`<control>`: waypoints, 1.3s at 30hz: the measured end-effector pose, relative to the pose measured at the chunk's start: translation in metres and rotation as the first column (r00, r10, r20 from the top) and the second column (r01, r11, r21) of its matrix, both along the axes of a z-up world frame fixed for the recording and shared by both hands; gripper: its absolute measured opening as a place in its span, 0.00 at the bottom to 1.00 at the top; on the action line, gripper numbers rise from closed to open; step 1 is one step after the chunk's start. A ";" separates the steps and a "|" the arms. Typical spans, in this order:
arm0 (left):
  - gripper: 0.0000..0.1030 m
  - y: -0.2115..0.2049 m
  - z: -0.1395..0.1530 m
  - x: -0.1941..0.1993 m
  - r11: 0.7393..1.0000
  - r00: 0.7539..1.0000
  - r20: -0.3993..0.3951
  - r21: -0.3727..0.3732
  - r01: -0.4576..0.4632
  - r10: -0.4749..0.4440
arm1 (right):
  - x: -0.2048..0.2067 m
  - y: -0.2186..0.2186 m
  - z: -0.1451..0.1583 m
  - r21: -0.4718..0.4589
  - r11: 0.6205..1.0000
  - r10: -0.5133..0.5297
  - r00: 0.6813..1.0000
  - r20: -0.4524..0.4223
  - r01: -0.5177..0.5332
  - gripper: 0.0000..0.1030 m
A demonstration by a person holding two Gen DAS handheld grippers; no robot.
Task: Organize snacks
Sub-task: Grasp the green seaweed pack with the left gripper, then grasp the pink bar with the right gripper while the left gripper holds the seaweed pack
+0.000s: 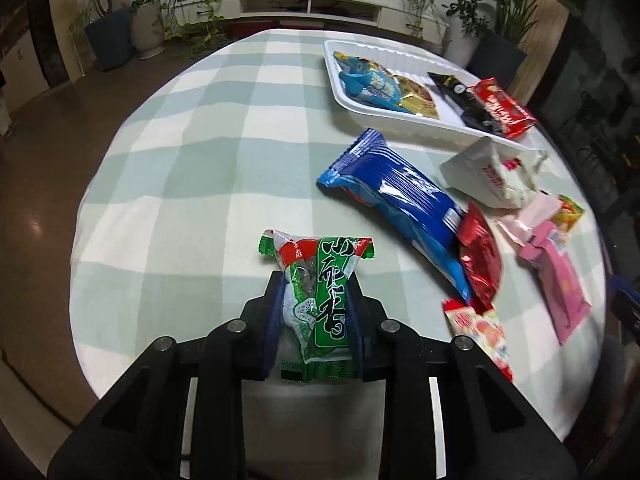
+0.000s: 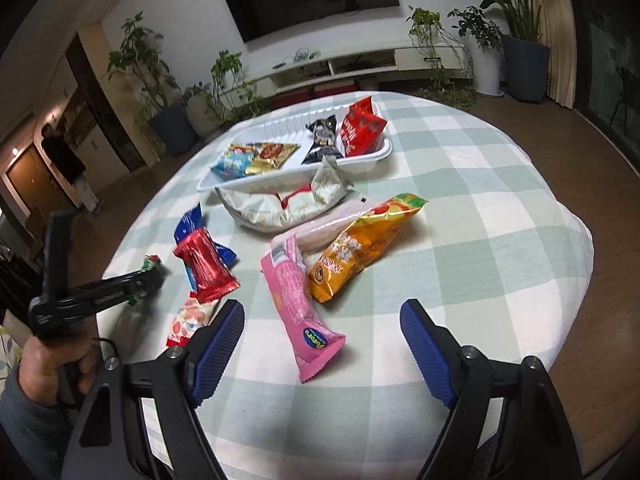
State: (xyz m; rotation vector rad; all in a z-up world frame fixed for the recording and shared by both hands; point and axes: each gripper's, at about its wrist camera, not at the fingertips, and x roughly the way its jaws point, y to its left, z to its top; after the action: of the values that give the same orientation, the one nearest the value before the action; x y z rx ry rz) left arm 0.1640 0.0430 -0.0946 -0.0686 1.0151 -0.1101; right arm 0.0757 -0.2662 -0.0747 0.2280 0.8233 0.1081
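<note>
**Green packet gripped on the left; tray lies ahead and to the right**

The table, round under a green-and-white checked cloth, carries a white tray at its far side and a scatter of loose snacks between the tray and the near edge. The tray already holds several packets in its compartments.

The left gripper has its fingers clenched on the green packet. The packet's long axis runs along the fingers, its crimped top sticking out past the tips toward the far side. Whether it has cleared the cloth cannot be told.

From these fingers the tray sits ahead and off to the right, with the blue packet lying across the direct line. In my judgement the carry must pass over or around it.

The right gripper stands released, empty fingers wide either side of the pink packet, whose length points back between them. The right hand is nearer the loose pile.
</note>
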 end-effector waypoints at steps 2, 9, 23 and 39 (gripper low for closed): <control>0.25 0.001 0.002 -0.009 1.000 1.000 0.005 -0.026 0.008 -0.008 | 0.003 0.003 -0.001 -0.016 1.000 0.010 1.000 -0.010 -0.010 0.76; 0.25 -0.003 0.006 -0.050 0.991 0.997 0.024 -0.110 0.073 -0.071 | 0.020 0.032 -0.009 -0.132 0.985 0.101 0.993 -0.066 -0.109 0.67; 0.25 -0.016 0.010 -0.086 0.967 0.984 0.075 -0.188 0.174 -0.162 | 0.040 0.067 -0.042 -0.262 0.943 0.155 0.966 -0.204 -0.207 0.28; 0.25 -0.013 0.014 -0.079 0.956 0.983 0.080 -0.230 0.181 -0.167 | 0.016 0.036 -0.006 0.022 0.994 0.105 0.992 -0.064 -0.103 0.25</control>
State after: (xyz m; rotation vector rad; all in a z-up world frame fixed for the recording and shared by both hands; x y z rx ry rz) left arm 0.0855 0.0299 -0.0803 -0.1924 0.9435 -0.3931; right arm 0.0919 -0.2298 -0.0805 0.2070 0.8998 0.2071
